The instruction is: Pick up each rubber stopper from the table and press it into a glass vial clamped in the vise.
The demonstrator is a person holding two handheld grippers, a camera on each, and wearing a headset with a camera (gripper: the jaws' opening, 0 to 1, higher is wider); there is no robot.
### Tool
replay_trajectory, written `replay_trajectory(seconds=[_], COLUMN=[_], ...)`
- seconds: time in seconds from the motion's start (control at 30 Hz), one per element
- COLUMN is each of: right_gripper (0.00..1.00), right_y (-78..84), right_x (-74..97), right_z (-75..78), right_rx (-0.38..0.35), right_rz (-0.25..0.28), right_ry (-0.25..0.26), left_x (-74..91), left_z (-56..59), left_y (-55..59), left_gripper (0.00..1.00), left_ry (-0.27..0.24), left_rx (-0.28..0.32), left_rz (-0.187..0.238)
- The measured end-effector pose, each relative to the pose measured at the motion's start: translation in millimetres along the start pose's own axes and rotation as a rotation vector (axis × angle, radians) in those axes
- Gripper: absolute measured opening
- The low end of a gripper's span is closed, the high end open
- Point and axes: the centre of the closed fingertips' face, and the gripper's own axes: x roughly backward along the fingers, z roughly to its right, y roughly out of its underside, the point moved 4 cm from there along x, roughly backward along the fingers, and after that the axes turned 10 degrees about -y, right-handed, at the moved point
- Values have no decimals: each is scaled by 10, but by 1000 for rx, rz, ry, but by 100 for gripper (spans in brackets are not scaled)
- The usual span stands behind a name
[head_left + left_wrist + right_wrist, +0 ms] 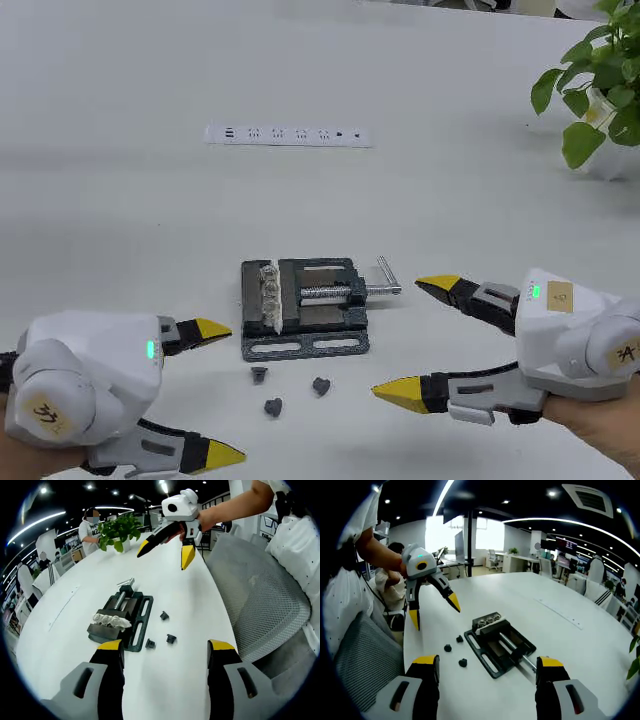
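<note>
— What's in the vise (305,308)?
— Vials (269,295) in a row, clamped at its left end. 3 stoppers (273,406) lie on the table (120,220) just near of it.
— Grippers?
— Left gripper (236,392) and right gripper (396,338) both gape, empty.

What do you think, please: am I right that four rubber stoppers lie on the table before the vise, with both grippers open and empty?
Not four: the head view shows three rubber stoppers on the table before the vise. The left gripper and right gripper are open and empty.
</note>
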Motion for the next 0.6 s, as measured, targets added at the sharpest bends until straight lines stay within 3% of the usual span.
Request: replay_trajectory(seconds=[0.6], right_gripper=[76], right_y=[13], right_x=[5], right_z=[0], right_rx=[-8], right_rz=[2], right_ry=[3], left_x=[-191], left_z=[48], left_y=[30], left_gripper=[51], left_ry=[86], left_rx=[-76], left_rz=[-62])
